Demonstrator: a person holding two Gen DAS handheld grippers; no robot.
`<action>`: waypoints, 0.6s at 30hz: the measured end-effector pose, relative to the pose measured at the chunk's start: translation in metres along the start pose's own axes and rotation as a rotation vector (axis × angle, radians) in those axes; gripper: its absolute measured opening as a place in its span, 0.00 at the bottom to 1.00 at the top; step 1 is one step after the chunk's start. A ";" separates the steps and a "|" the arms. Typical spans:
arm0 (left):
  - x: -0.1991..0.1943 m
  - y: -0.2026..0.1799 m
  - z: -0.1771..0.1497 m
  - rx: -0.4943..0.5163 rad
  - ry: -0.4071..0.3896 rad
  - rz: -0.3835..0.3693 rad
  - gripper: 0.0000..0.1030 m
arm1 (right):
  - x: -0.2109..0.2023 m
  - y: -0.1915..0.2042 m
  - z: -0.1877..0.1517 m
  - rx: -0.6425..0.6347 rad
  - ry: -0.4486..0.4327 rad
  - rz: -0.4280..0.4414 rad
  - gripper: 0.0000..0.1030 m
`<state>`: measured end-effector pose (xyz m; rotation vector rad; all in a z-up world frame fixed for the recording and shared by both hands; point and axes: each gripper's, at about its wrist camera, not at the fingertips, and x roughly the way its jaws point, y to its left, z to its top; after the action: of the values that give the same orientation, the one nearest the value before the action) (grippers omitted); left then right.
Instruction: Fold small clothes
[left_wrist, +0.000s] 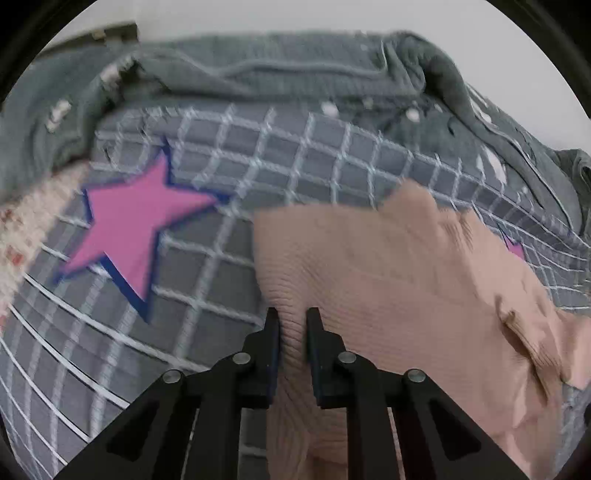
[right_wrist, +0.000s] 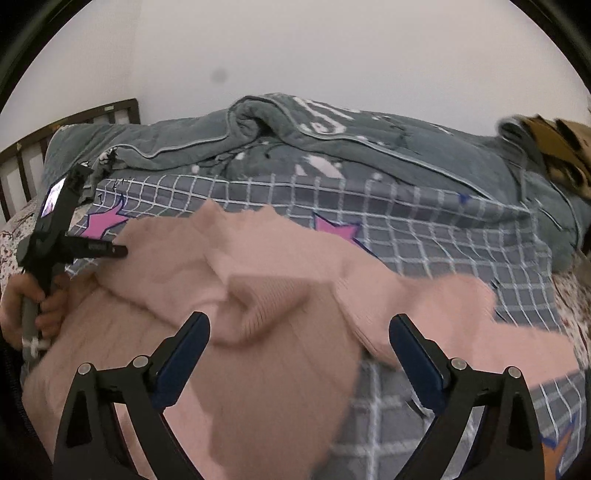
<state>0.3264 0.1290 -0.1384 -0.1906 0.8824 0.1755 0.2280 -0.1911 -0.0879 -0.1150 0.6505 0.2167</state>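
Observation:
A pink ribbed knit garment (left_wrist: 406, 266) lies rumpled on the bed, with folds and a sleeve spread to the right (right_wrist: 443, 295). My left gripper (left_wrist: 293, 314) is shut on a pinch of this fabric at the garment's left edge; the cloth bunches up between the narrow jaws. In the right wrist view the same left gripper (right_wrist: 118, 252) shows at the far left, held by a hand (right_wrist: 22, 306). My right gripper (right_wrist: 300, 318) is open wide just above the middle of the pink garment (right_wrist: 258, 266), nothing gripped between its fingers.
The bed has a grey checked sheet (left_wrist: 258, 147) with pink stars (left_wrist: 129, 225). A crumpled grey quilt (right_wrist: 295, 147) lies along the back. A wooden headboard (right_wrist: 22, 158) stands at the left, a leopard-print item (right_wrist: 565, 147) at the far right, a white wall behind.

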 end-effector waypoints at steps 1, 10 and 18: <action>-0.001 0.007 0.001 -0.011 -0.024 0.010 0.13 | 0.009 0.006 0.006 -0.009 0.005 0.001 0.94; 0.004 0.018 -0.004 0.034 -0.033 -0.051 0.15 | 0.073 0.048 0.042 -0.076 0.065 0.040 0.94; 0.004 0.029 -0.005 0.004 -0.032 -0.107 0.17 | 0.129 0.065 0.037 -0.129 0.240 -0.014 0.11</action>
<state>0.3185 0.1558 -0.1473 -0.2305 0.8384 0.0768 0.3342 -0.1000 -0.1405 -0.2722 0.8744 0.2328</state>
